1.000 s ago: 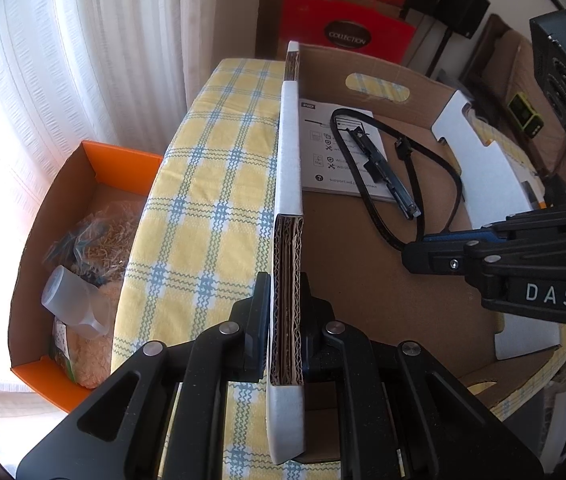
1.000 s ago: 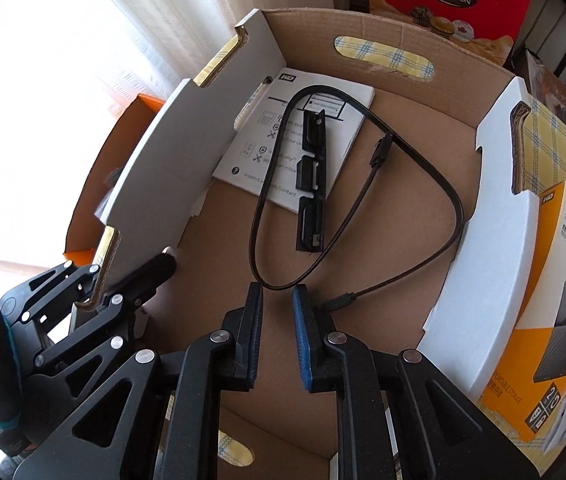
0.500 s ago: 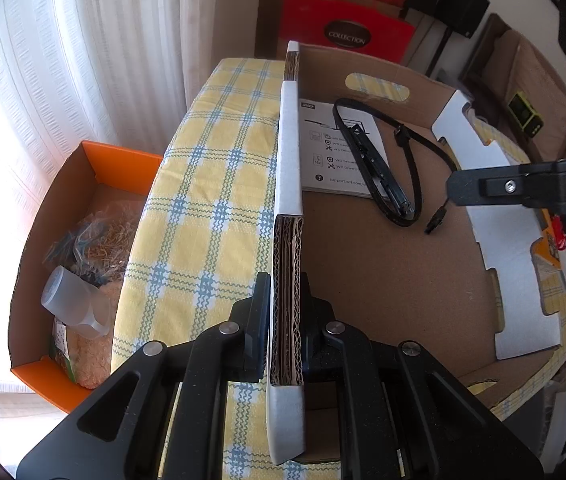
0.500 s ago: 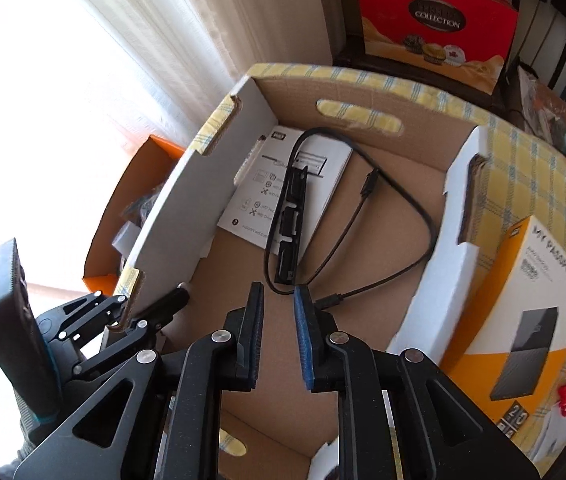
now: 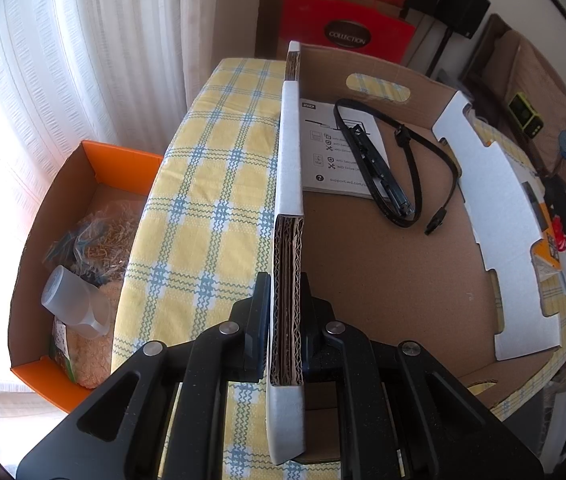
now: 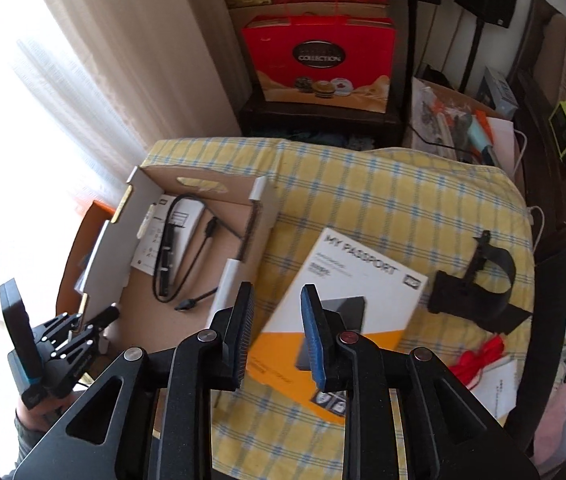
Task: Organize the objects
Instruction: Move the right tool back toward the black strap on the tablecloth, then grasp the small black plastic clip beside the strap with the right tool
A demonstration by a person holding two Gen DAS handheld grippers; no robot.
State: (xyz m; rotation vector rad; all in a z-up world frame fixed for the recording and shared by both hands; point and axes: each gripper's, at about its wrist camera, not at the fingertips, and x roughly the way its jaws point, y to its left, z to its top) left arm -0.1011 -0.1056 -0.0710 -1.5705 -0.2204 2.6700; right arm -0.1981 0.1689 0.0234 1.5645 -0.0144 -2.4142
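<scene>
An open cardboard box [image 5: 383, 280] lies on the yellow checked tablecloth [image 5: 211, 208]. Inside it are a white leaflet [image 5: 323, 152] and a black cable [image 5: 415, 160] with a flat black part. My left gripper [image 5: 286, 300] is shut on the box's left wall [image 5: 289, 160]; it also shows in the right wrist view as the left gripper [image 6: 95, 324]. My right gripper [image 6: 275, 304] hangs above the white and orange hard drive box [image 6: 347, 280], just right of the cardboard box [image 6: 143, 300]. Its jaws are opening with nothing between them.
An orange box [image 5: 83, 240] with bags and a plastic cup sits below the table's left edge. On the cloth to the right lie a black strap holder [image 6: 479, 292], a red item [image 6: 479, 360] and a paper sheet [image 6: 499, 388]. A red gift bag [image 6: 319, 64] stands behind.
My right gripper rose out of the cardboard box and swung right over the hard drive box, its jaws spreading wider. The left gripper kept its hold on the wall and stayed still.
</scene>
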